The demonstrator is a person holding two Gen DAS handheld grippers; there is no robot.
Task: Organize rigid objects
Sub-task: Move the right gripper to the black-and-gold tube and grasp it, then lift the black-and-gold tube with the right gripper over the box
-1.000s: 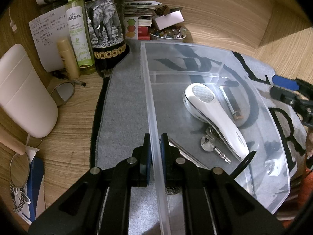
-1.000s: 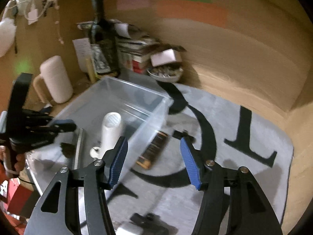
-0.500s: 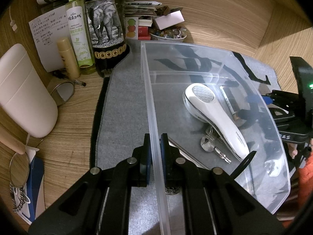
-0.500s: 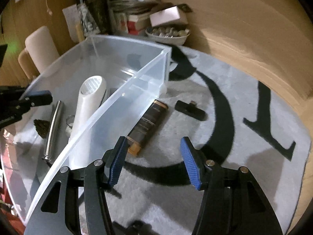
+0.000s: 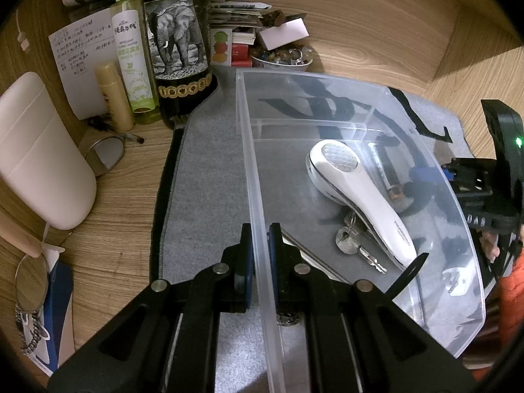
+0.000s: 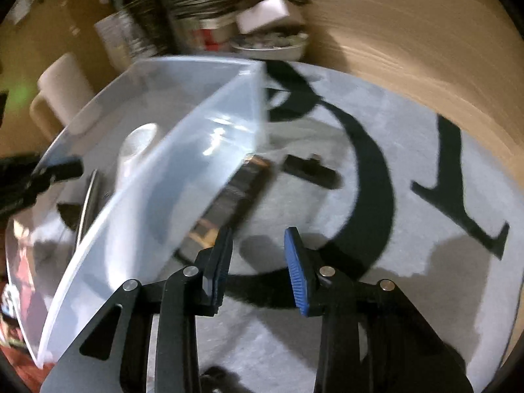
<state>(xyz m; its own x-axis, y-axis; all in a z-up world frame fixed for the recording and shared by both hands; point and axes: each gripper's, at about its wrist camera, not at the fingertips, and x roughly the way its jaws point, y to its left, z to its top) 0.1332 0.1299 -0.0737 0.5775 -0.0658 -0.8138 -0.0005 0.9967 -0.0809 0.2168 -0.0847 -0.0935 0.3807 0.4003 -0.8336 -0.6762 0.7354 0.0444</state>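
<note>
A clear plastic bin (image 5: 252, 170) stands on a grey felt mat. My left gripper (image 5: 260, 242) is shut on the bin's left wall. Inside lie a white handheld device (image 5: 353, 190), keys (image 5: 355, 249) and a metal bar. My right gripper (image 6: 257, 258) is open and empty, low over the mat beside the bin's right wall (image 6: 183, 177). A dark brown rectangular tube (image 6: 235, 196) lies on the mat just ahead of its fingers, against the bin. A small black object (image 6: 309, 173) lies beyond it. The right wrist view is blurred by motion.
Behind the bin stand a dark elephant-label bottle (image 5: 178, 55), a green spray bottle (image 5: 132, 52), stacked books and a bowl of small items (image 5: 281, 57). A white rounded object (image 5: 39, 150) and a round mirror (image 5: 106, 154) sit on the wooden desk at left. Wooden walls enclose the back.
My right gripper has come down and forward, close to the brown tube by the bin wall, still open. My left gripper has stayed shut on the bin wall.
</note>
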